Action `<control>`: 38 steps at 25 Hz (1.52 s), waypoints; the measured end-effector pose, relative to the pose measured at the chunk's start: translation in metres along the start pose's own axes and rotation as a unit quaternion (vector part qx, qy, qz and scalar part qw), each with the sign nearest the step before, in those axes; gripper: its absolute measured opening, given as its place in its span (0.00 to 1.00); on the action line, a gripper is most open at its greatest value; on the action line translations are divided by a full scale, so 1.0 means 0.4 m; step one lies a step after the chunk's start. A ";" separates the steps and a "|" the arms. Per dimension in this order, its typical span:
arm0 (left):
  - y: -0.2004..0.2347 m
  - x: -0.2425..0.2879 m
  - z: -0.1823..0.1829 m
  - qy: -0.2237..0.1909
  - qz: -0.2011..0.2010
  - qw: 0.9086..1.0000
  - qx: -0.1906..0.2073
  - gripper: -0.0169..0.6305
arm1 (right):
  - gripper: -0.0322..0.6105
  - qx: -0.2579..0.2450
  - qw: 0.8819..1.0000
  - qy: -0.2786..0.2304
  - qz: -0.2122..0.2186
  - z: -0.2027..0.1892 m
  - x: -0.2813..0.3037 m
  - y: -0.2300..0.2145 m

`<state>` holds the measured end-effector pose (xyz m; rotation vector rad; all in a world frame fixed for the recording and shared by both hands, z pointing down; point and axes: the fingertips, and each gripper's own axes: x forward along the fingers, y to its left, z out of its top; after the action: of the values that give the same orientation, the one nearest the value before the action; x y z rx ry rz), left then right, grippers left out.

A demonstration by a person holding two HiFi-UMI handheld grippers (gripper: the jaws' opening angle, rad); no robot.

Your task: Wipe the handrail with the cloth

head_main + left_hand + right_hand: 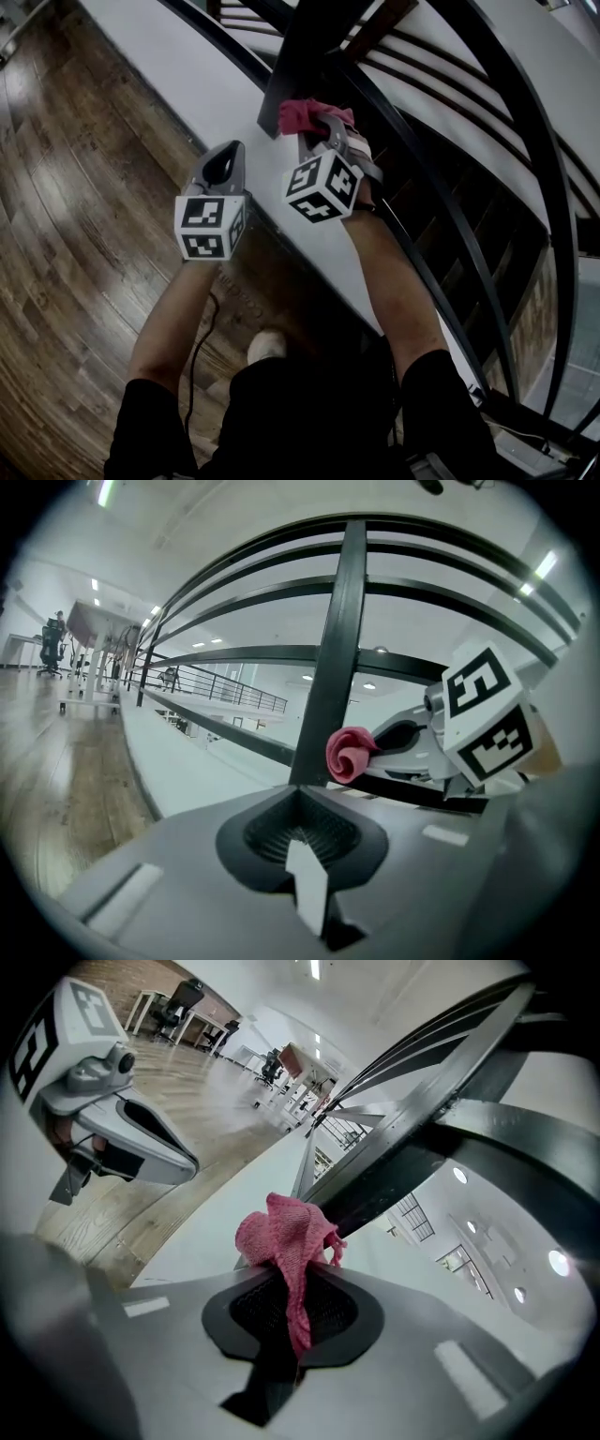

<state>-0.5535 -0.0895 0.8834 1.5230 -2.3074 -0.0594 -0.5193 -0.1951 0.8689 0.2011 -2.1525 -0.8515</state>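
A crumpled pink cloth (309,114) is pinched in my right gripper (328,129), which is shut on it. The cloth's bunched end (286,1237) sticks out past the jaws and sits against a dark railing post (305,56). From the left gripper view, the cloth (349,754) touches the side of that post (337,649), low down, with the right gripper (403,738) behind it. My left gripper (225,157) hangs to the left over the white ledge, jaws together and holding nothing. Curved black rails (422,588) run across the post higher up.
A white ledge (187,84) runs along the foot of the railing, with wooden floor (75,187) to its left. Black curved rails (525,141) sweep down on the right. The person's shoe (267,345) and a thin cable (195,361) are below. Desks and chairs (84,658) stand far off.
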 end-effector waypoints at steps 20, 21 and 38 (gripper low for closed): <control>-0.242 -0.138 0.164 -0.089 -0.067 0.993 0.047 0.03 | 0.11 0.124 0.967 -0.222 -0.018 0.039 -0.535 -0.010; -0.262 -0.148 0.185 -0.098 -0.067 0.991 0.057 0.03 | 0.11 0.124 0.966 -0.224 -0.030 0.021 -0.560 -0.019; -0.490 -0.623 0.786 -0.147 0.067 0.985 0.060 0.03 | 0.11 0.185 0.909 -0.369 0.054 0.294 -1.171 -0.288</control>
<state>-0.3988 -0.0003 0.4740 1.4970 -2.6850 -0.1182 -0.3061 -0.0344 0.4503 -0.0728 -2.9999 -0.4768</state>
